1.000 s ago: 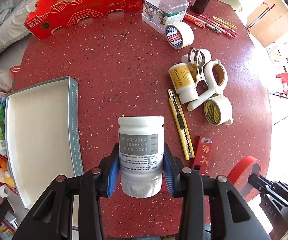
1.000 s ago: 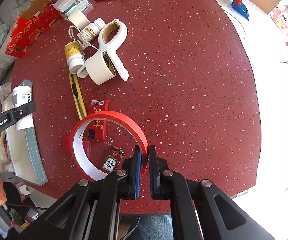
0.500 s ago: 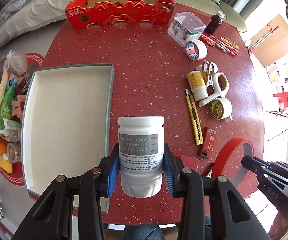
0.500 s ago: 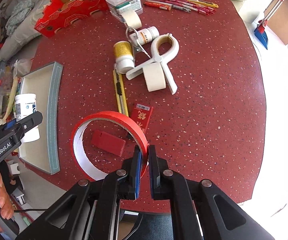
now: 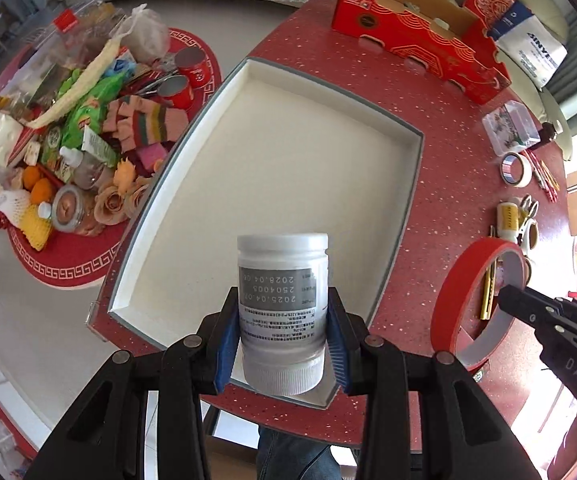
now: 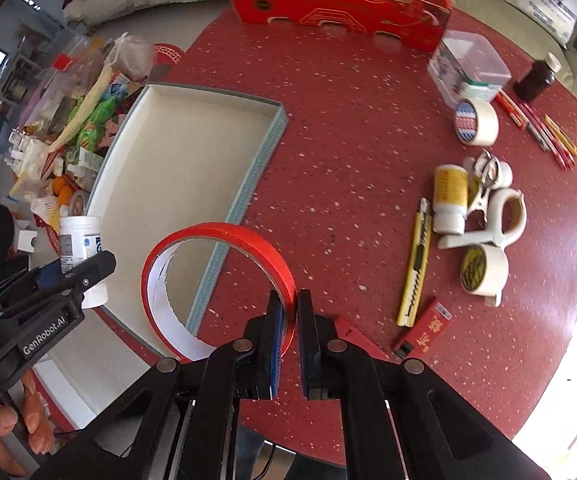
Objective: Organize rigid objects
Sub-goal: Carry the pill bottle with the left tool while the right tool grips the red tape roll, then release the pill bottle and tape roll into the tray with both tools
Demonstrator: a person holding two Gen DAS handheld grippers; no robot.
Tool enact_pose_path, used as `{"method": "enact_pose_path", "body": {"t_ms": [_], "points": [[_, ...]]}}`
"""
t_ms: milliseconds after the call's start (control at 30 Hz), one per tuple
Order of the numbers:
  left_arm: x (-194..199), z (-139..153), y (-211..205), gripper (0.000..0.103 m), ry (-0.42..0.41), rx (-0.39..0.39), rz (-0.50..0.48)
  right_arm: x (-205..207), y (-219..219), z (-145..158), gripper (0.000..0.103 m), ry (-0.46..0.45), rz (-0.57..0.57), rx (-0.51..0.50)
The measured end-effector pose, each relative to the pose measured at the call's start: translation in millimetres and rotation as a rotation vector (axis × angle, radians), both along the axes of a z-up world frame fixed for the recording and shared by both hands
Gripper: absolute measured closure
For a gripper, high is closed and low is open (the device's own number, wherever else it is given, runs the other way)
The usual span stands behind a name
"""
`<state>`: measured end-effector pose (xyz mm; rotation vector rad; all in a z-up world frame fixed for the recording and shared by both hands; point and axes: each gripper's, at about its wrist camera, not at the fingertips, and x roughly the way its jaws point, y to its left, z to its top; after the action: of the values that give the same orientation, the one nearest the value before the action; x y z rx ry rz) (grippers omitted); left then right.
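Red table [image 6: 348,152]: one tray [image 6: 244,184], three tape rolls [image 6: 476,122].

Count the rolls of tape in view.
3. The red tape roll is pinched in the right gripper above the tray's edge. The white tape roll lies by the clear box. One sits in the white dispenser. Others may be hidden.

White jar [image 5: 282,304], red tape ring [image 6: 216,280], speckled red table [image 6: 360,160], white-lined tray [image 5: 288,184]
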<state>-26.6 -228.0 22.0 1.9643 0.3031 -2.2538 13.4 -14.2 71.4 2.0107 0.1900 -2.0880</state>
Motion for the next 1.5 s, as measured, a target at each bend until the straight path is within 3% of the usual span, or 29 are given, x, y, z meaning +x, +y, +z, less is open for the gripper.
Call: {"method": "enact_pose_path", "body": {"t_ms": [333, 800, 1033, 1133, 1200, 1233, 1267, 1367, 1500], "points": [[4, -30, -35, 0.061, -0.039, 0.007, 0.085, -40, -74, -26, 0.095, -0.005, 0.134, 0.037], [-6, -68, -46, 0.061, -0.092, -0.008, 0.131, -65, -111, -61, 0.095, -0.043, 0.172, 0.061], [-10, -81, -43, 0.058, -0.116, -0.071, 0.078, -70, -115, -72, 0.094, -0.043, 0.164, 0.101], [-9, -90, -46, 0.034, -0.142, -0.038, 0.086, -72, -112, -75, 0.087, -0.068, 0.152, 0.100], [-8, -88, -51, 0.020, -0.111, -0.011, 0.116, -72, -109, -75, 0.064, -0.086, 0.152, 0.122], [-8, -85, -53, 0.013, -0.090, -0.014, 0.124, -72, -108, -72, 0.032, -0.076, 0.151, 0.128], [-8, -81, -54, 0.013, -0.075, -0.020, 0.130, -72, -105, -66, 0.019, -0.049, 0.150, 0.113], [-11, -73, -57, 0.012, -0.061, -0.018, 0.141, -70, -95, -51, 0.019, -0.010, 0.142, 0.103], [-12, -59, -59, 0.012, -0.027, 0.003, 0.136, -64, -65, -40, 0.019, -0.037, 0.069, 0.067]]}}
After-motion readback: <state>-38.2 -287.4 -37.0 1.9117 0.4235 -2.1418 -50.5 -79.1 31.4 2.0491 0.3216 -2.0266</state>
